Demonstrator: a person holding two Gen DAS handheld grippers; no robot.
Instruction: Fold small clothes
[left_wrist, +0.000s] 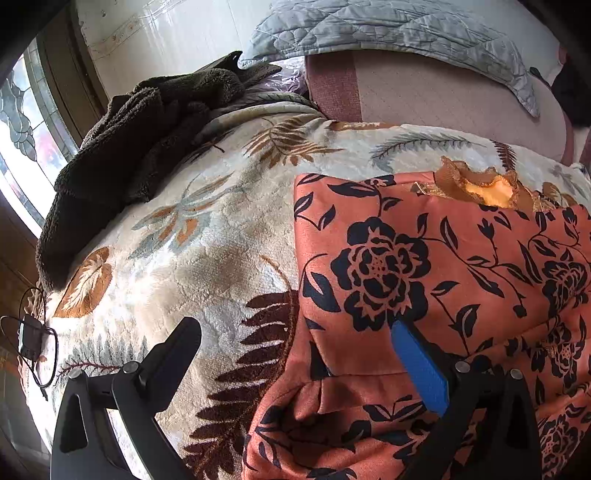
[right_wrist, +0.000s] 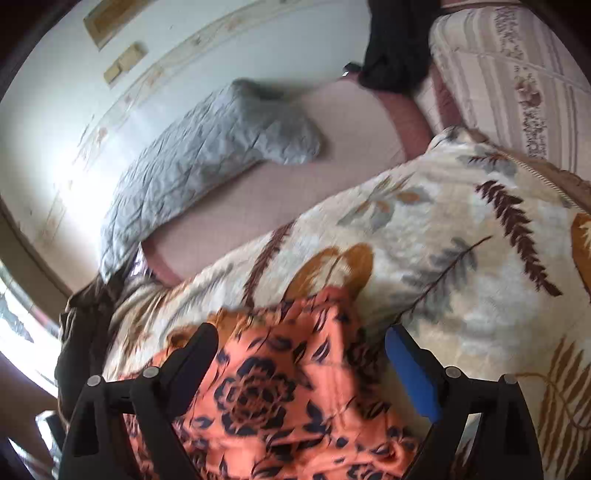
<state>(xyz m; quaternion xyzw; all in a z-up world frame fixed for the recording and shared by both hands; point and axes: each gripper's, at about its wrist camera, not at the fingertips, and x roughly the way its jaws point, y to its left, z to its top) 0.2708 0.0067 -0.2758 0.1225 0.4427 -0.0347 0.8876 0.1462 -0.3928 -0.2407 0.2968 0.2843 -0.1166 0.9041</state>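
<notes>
An orange garment with black flowers (left_wrist: 424, 266) lies folded on a cream leaf-print blanket (left_wrist: 207, 236). A frilly yellow-orange piece (left_wrist: 484, 186) sticks out at its far edge. My left gripper (left_wrist: 295, 332) is open over the garment's left edge, its blue-padded finger above the cloth, the black one above the blanket. In the right wrist view the same garment (right_wrist: 280, 384) lies between the fingers of my open right gripper (right_wrist: 301, 339), at its far end. The blanket (right_wrist: 461, 258) spreads beyond it. This view is blurred.
A dark fleece cloth (left_wrist: 129, 147) lies at the blanket's left. A grey quilted cover (left_wrist: 388, 29) and a pink mattress (left_wrist: 424, 96) are behind. A black charger with cable (left_wrist: 31, 339) sits at the left edge. A window (left_wrist: 22, 122) is far left.
</notes>
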